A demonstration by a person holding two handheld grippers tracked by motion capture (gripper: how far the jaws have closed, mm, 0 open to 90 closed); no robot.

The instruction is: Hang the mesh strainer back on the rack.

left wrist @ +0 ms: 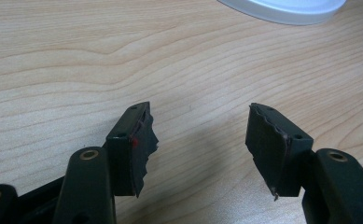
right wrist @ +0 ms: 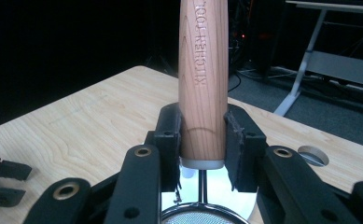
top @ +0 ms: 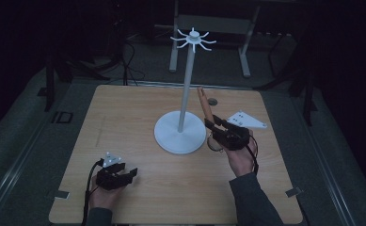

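A white stand rises from a round base at mid-table, its thin pole topped by a ring of hooks. Just right of the base, my right gripper is shut on a wooden handle that points up and away. In the right gripper view the jaws clamp the handle, stamped "KITCHEN TOOL", near its lower end. A metal mesh strainer head hangs below. My left gripper rests open near the front left, nothing between its fingers. The base's edge lies beyond it.
A small round grommet sits in the tabletop behind the handle. Bare wood spreads left of the stand. A metal desk frame and cables stand on the dark floor beyond the far edge.
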